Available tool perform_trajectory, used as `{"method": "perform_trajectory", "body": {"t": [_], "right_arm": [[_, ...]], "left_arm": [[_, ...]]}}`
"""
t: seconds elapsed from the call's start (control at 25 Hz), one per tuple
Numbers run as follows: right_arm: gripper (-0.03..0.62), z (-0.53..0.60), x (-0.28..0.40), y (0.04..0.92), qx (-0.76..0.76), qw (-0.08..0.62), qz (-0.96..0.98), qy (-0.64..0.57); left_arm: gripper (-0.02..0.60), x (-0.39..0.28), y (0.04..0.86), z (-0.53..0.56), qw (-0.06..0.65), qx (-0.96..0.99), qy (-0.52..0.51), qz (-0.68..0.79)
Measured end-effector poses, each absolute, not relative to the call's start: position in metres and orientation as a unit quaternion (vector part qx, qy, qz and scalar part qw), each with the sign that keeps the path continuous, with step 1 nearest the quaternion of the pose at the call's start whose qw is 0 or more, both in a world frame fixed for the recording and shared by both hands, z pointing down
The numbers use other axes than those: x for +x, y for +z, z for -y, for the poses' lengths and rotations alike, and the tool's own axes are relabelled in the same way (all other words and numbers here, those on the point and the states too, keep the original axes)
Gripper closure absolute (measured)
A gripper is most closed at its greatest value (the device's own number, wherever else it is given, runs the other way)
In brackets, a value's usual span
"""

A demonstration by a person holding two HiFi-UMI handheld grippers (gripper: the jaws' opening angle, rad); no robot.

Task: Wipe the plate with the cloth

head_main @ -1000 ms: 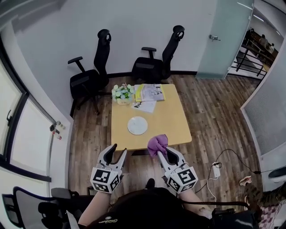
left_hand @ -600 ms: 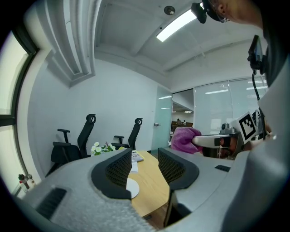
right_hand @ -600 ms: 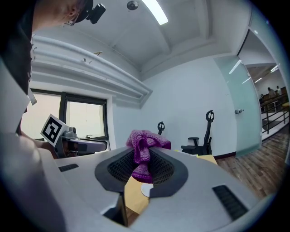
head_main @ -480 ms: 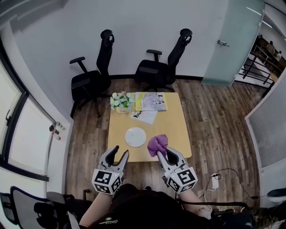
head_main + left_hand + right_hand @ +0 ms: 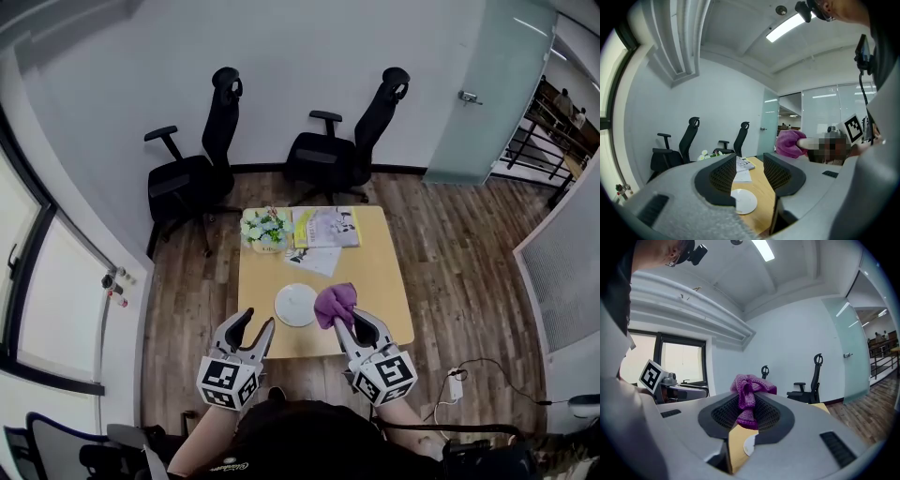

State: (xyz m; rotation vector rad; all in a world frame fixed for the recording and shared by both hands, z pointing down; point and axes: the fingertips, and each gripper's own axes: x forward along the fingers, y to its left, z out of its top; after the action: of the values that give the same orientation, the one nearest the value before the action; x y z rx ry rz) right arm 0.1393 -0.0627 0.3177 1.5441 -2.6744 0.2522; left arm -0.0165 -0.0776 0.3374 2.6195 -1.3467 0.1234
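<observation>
While both claws hang short of the table's (image 5: 375,272) near edge, no wiping contact exists yet.

Status, right claw (image 5: 746,414): jaws closed on the purple cloth (image 5: 335,304), which is bunched and stands up past the tips.

Status, left claw (image 5: 749,165): jaws moderately apart, nothing betw. them. The plate shows through the gap, well beyond.

Plate (image 5: 296,305): white, round, flat on the table close to the front edge, left of centre. It appears empty.

Key relation: in the head view the plate lies just left of the cloth and approx. level with it. In the right gripper view the plate rim sits below the jaws, so the cloth is above the plate and apart from it. The plate is round, so there is no long axis to align with.

Nearer arm: the two are about equally near, one on each side of the plate. The right claw carries the cloth.

Judgement: approach stage. Next move calls for the right claw to go down and slightly left. The left claw could steady the rim.

Risk: the plate may slide on the smooth top.

Flowers (image 5: 263,228) and papers (image 5: 325,227) sit at the far edge, well apart from the plate.
</observation>
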Motion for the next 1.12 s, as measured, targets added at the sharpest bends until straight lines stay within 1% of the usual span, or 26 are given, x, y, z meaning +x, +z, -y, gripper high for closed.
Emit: {"method": "perform_trajectory", "body": {"t": [0.24,0.4,0.76,1.12], "right_arm": [[0.517,0.076,0.107,0.318,0.520,0.018,0.850,0.076],[0.517,0.079,0.102,0.321,0.529,0.022,0.845,0.079],[0.517,0.087,0.101,0.329,0.519,0.042,0.848,0.093],[0.517,0.095,0.109,0.368,0.503,0.074,0.849,0.143]], "left_arm": [[0.400,-0.046,0.347,0.094,0.094,0.895,0.048,0.433],[0.399,-0.055,0.350,0.103,0.098,0.897,0.048,0.428],[0.400,-0.048,0.359,0.108,0.118,0.895,0.053,0.426],[0.400,-0.042,0.397,0.111,0.170,0.881,0.079,0.435]]}}
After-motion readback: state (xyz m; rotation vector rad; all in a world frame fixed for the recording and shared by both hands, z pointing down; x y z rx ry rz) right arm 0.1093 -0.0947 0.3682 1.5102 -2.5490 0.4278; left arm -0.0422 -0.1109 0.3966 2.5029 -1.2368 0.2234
